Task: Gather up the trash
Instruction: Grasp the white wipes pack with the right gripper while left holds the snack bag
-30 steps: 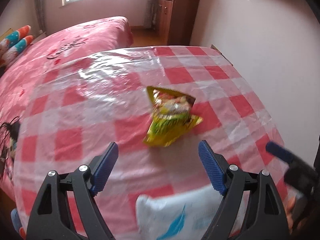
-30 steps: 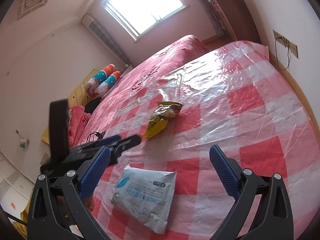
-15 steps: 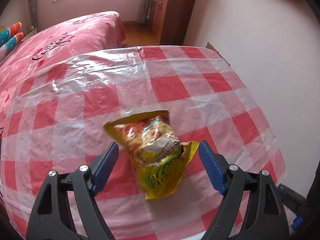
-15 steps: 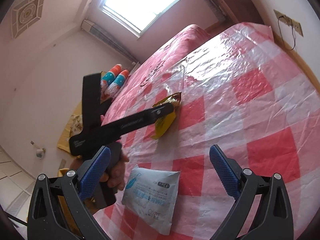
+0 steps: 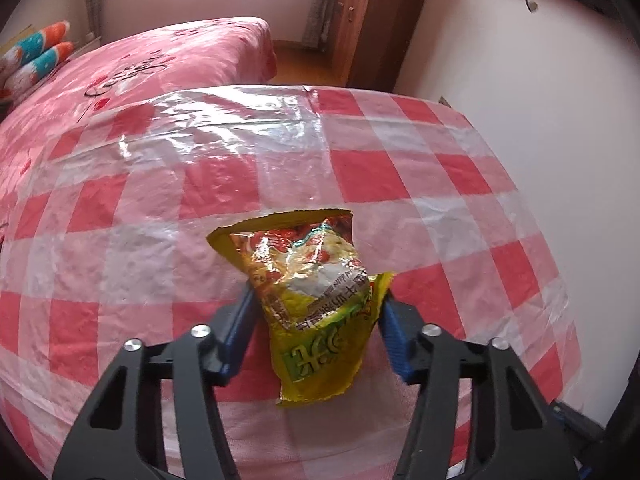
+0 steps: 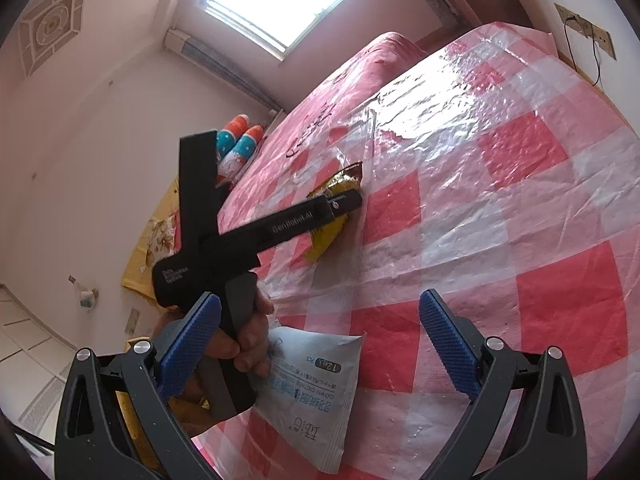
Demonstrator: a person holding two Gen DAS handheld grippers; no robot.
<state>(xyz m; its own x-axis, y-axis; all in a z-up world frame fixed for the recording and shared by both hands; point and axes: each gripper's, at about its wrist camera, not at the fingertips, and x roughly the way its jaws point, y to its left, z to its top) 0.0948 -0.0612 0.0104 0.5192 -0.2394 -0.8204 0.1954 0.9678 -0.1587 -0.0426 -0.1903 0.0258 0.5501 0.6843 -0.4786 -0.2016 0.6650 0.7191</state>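
Note:
A crumpled yellow snack bag (image 5: 316,312) lies on the red-and-white checked table cover (image 5: 400,168). My left gripper (image 5: 318,296) points steeply down at it. Its jaws are closing, the bag is between them, and both blue pads touch the bag's sides. From the right wrist view the left gripper (image 6: 344,202) is a black tool held by a hand (image 6: 248,344), its tip on the snack bag (image 6: 332,236). A flat white and blue packet (image 6: 316,392) lies near the table's front edge. Above it my right gripper (image 6: 320,300) stands open, holding nothing.
A bed with a pink cover (image 5: 160,60) adjoins the table at the far side, with striped plush pillows (image 5: 36,56) at its left. A wooden cabinet (image 5: 368,20) stands in the far corner. A pale wall (image 5: 540,100) runs close along the table's right edge.
My left gripper moved forward and down over the snack bag, then its jaws narrowed from wide open onto the bag's sides. The right gripper stayed in place, still open.

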